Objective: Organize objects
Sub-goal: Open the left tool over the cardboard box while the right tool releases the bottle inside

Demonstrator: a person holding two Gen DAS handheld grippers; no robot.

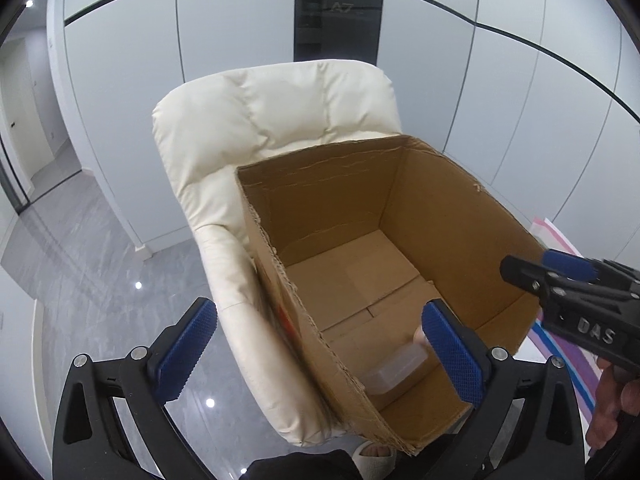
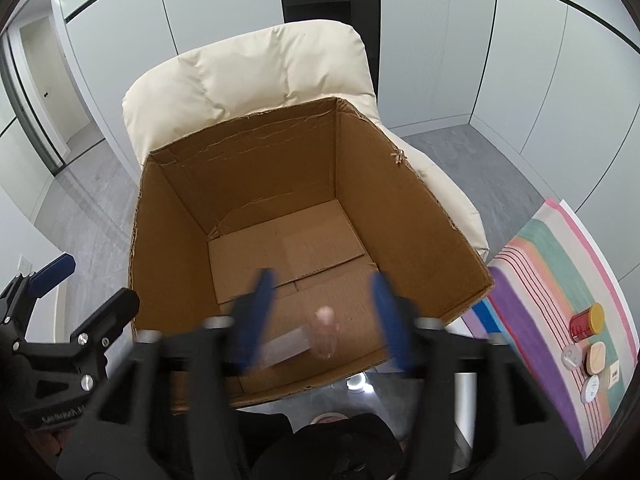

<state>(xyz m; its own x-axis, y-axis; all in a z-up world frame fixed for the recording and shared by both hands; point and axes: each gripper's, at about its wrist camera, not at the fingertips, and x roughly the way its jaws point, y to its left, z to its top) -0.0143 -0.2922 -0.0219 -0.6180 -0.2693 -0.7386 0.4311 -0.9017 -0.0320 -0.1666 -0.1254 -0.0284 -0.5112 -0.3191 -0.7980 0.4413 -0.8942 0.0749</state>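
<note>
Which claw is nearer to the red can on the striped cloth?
Right. The right claw hangs over the cardboard box, beside the cloth holding the red can; the left claw is beyond the box's far side.

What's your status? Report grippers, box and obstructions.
Left gripper open, empty. Right gripper open, blurred, empty. Clear container and small bottle inside cardboard box. Nothing blocking.
</note>
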